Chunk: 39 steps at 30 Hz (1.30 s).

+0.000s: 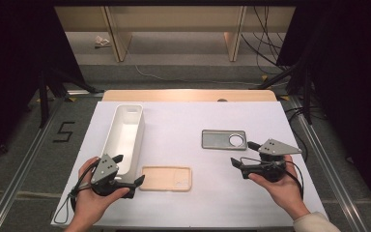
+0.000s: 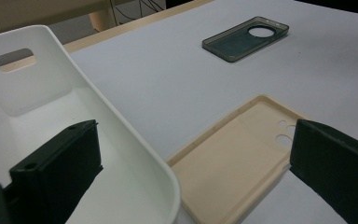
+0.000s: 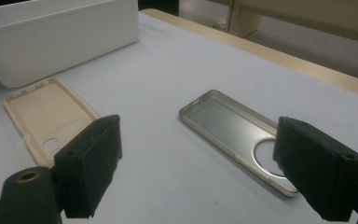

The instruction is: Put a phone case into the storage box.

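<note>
Open left tongs (image 1: 129, 171) astride bin (image 1: 136, 126) corner, beige case (image 1: 166, 178) alongside.

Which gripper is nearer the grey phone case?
Right. The right gripper sits just below the grey phone case, jaws open toward it. The left gripper is across the table, beside the white bin and beige case.

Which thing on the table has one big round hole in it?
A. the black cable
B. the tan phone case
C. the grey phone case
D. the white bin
C. The grey phone case has one large round hole near its right end in the high view, while the tan phone case shows small holes and the white bin has a long slot in its end wall.
</note>
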### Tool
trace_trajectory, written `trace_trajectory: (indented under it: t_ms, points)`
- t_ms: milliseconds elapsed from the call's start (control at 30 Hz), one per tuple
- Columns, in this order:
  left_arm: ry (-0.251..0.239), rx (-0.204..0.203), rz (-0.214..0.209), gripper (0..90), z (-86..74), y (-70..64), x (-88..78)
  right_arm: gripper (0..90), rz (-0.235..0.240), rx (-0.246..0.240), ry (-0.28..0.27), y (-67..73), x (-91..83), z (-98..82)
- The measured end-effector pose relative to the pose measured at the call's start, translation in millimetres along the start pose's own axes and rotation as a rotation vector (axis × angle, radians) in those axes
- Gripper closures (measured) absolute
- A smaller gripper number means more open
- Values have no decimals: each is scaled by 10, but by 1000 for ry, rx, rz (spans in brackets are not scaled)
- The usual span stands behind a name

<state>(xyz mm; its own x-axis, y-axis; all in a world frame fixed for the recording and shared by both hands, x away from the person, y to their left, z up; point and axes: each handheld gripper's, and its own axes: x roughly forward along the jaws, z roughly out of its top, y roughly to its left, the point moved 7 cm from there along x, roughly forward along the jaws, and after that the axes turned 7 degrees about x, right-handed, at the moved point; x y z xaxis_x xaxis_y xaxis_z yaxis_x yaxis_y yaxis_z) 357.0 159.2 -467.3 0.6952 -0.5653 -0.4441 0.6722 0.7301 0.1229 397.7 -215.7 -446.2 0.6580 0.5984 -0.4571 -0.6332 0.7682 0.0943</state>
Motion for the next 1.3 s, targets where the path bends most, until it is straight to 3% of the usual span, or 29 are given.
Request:
trace_trajectory:
  t_ms: [300, 333, 367, 400, 433, 467, 500, 567, 600, 633, 700, 800, 833, 900, 933, 1000, 1033, 1300]
  points:
    - [-6, -3, 2, 15, 6, 2, -5, 173, -2, -5, 4, 3, 13, -1]
    - [-7, -3, 3, 15, 12, 1, -7, 278, 4, -10, 9, 14, 28, 2]
    - [-7, -3, 3, 16, 12, 1, -7, 278, 4, -10, 9, 14, 28, 2]
    - [-7, -1, 2, 16, 12, -2, -6, 363, 2, -15, 14, 16, 39, 4]
    - [-6, 2, 1, 17, 11, -5, -3, 542, -3, -45, 24, 29, 97, 18]
    - [-6, 2, 1, 18, 11, -5, -3, 609, -6, -68, 33, 38, 132, 25]
    - [-6, 4, 0, 18, 12, -6, -2, 609, -6, -68, 33, 38, 132, 25]
    - [-7, 3, 0, 19, 13, -5, -3, 770, -16, -94, 78, 55, 261, 35]
    - [-7, 1, 1, 19, 13, -4, -4, 770, -16, -94, 78, 55, 261, 35]
    - [-7, 0, 2, 20, 13, -3, -4, 844, -1, -89, 104, 68, 374, 55]
    - [-7, 0, -1, 20, 11, -5, -4, 884, -5, -76, 126, 67, 489, 85]
    - [-8, 3, 1, 19, 12, -3, -11, 900, -14, -66, 149, 62, 633, 120]
    - [-9, 0, -1, 20, 12, -3, -11, 900, -19, -55, 171, 63, 793, 149]
    - [-10, 0, -1, 20, 9, -1, -12, 900, -23, -56, 181, 58, 862, 156]
    - [-10, -1, -1, 20, 9, 0, -12, 900, -27, -52, 203, 57, 1000, 156]
    - [-10, 0, -1, 20, 10, 0, -12, 900, -33, -50, 213, 50, 1067, 153]
    - [-11, -1, -3, 20, 12, -3, -12, 900, -36, -41, 235, 41, 1193, 145]
    - [-13, -1, -4, 21, 11, -2, -17, 900, -61, -4, 324, 19, 1597, 45]
